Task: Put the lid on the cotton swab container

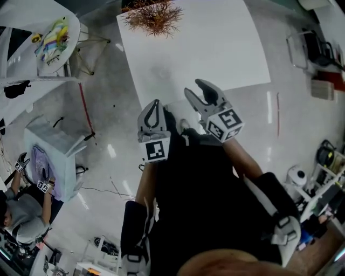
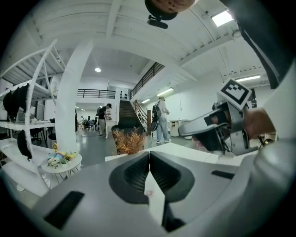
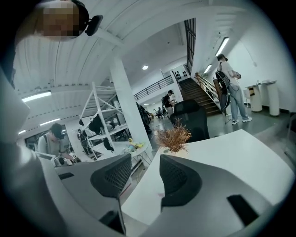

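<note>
Both forearms stretched forward, side by side. Left gripper (image 1: 154, 103) at the near edge of the white tabletop (image 1: 215, 48), jaws clenched on nothing. Right gripper (image 1: 194, 88) just over that edge, jaws released, bare tabletop between them. Dried plant (image 1: 153, 16) at the far edge. Cotton swab container and lid: cannot tell where, neither shows in any view.

No words, brands or numbers are readable (only black-and-white square markers on the left gripper (image 1: 155, 103) and right gripper (image 1: 195, 89)).
</note>
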`<move>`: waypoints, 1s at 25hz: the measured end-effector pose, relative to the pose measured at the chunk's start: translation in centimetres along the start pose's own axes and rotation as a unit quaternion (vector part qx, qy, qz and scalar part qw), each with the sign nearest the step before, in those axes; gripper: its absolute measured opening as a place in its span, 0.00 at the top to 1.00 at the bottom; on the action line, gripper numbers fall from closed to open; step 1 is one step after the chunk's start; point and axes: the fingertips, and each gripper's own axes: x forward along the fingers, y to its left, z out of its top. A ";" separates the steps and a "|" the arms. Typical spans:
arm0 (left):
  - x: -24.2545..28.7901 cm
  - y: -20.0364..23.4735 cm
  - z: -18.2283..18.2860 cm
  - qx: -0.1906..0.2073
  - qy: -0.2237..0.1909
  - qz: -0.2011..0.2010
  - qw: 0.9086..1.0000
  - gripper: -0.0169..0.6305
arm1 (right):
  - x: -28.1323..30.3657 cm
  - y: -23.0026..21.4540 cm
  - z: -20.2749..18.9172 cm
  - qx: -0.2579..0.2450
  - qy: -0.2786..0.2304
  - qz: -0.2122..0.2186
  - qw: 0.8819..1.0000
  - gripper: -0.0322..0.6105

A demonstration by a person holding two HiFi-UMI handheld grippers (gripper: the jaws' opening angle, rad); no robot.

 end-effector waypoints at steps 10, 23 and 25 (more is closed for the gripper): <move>6.9 2.3 -8.5 0.020 0.093 -0.061 0.994 0.96 | 7.5 -4.2 -3.3 0.038 0.060 -0.024 0.997 0.66; 13.1 0.4 -19.9 0.066 0.194 -0.144 0.968 0.66 | 12.1 -9.2 -10.3 0.092 0.133 -0.037 0.986 0.66; 13.7 0.3 -20.7 0.068 0.201 -0.150 0.966 0.65 | 12.7 -9.9 -11.4 0.099 0.142 -0.042 0.984 0.66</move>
